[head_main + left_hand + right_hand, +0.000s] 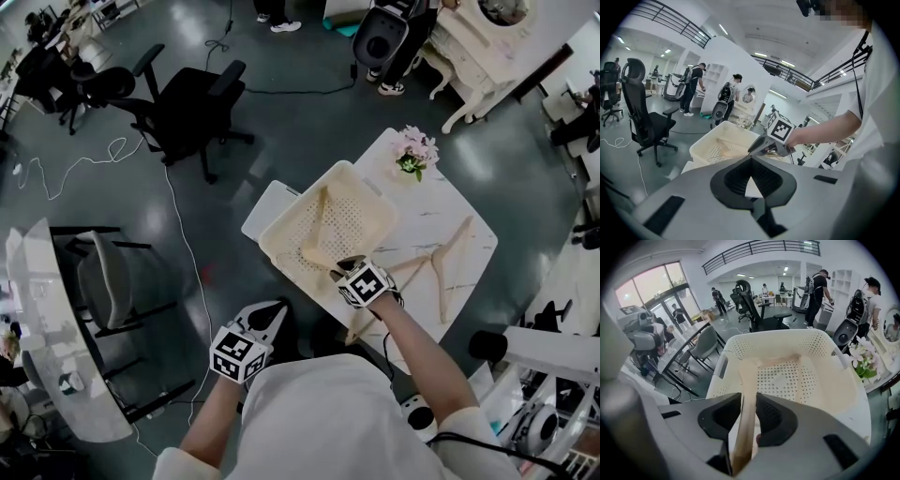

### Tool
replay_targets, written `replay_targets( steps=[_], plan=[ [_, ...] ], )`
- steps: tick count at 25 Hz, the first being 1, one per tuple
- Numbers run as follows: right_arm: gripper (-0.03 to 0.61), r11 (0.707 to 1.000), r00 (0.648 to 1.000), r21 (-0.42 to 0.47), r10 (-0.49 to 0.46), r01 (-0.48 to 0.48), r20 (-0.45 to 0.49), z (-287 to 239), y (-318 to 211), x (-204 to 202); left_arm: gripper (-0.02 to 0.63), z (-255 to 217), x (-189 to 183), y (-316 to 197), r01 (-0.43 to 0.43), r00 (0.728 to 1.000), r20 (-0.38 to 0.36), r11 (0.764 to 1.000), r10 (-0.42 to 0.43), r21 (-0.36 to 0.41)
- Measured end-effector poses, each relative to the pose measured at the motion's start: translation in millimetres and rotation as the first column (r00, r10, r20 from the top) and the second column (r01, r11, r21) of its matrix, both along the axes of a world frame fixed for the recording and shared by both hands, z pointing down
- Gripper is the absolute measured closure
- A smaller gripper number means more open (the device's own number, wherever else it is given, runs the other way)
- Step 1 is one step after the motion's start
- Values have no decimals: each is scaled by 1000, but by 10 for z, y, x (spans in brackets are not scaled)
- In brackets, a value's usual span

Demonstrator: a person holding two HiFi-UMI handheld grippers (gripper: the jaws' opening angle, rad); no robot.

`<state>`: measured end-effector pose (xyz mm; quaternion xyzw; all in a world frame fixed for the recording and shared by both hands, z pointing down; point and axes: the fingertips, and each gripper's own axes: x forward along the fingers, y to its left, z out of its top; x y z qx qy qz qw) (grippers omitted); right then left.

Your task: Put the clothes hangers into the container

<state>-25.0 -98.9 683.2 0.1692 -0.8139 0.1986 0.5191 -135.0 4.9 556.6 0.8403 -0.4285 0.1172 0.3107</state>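
Right gripper (336, 272) holds hanger (316, 225) in container (298, 204); flowers (413, 152), spare hangers (441, 272) on table (459, 206).

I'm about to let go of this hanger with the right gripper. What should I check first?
1. Grip: ok. The right gripper has the wooden hanger between its jaws.
2. Drop zone: ok. The hanger's far end is inside the basket.
3. Hanger resting on the basket floor: cannot tell.
4. Other hand: ok. The left gripper is shut, empty and away from the basket.
5. Job finished after this: not ok. More hangers lie on the table beside the basket.
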Motion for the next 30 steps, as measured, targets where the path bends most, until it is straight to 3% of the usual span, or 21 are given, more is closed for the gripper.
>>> replay_targets(
  steps=[4, 17, 26, 30],
  plan=[
    [446, 1000, 1000, -6, 6, -6, 28, -70, 25, 10, 606, -4, 23, -28, -11, 1000, -1, 1000, 11, 2],
    [446, 998, 986, 28, 53, -58, 158, -417, -37, 94, 606, -64, 311, -120, -63, 998, 5, 998, 63, 14],
    [460, 991, 965, 20, 126, -134, 229, -638, 11, 417, 606, -130, 494, -184, -78, 997, 13, 996, 78, 37],
    [485, 975, 932, -11, 218, -224, 289, -728, 61, 653, 606, -150, 602, -205, -84, 996, 11, 996, 83, 44]
  ],
)
